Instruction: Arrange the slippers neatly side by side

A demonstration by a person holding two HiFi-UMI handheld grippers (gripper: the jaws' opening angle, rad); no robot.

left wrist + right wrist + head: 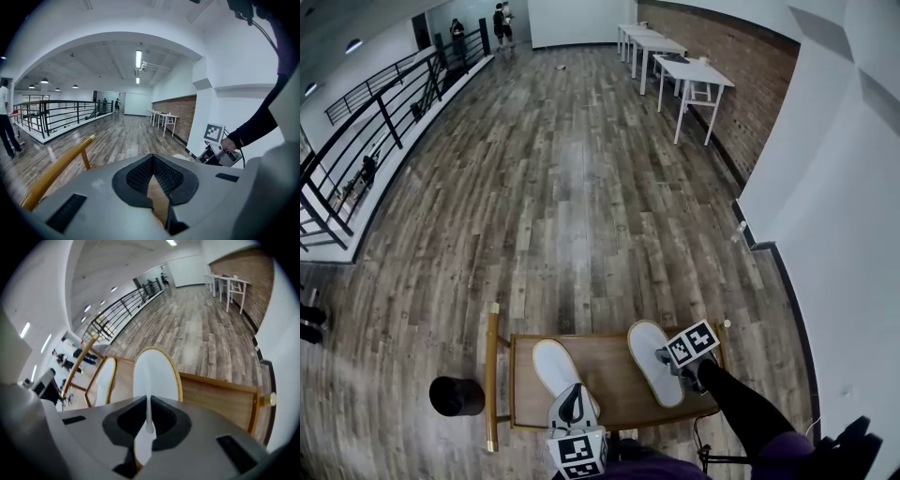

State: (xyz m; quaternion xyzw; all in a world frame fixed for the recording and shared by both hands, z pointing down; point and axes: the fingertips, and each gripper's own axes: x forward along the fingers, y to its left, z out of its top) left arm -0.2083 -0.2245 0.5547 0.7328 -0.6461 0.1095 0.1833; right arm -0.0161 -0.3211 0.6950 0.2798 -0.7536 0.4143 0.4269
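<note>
Left of 2 slippers [558, 367], black drum [457, 396]

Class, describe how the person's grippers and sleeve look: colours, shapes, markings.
The left gripper and right gripper are grey with dark-padded jaws; each carries a white cube of black square markers. The right arm wears a black sleeve.

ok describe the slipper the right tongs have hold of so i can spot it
Find the wooden table with the raised rim on the plank floor. It holds two white slippers, apart. Pick the right slipper, not the left slipper: the right tongs pinch its edge.
</note>
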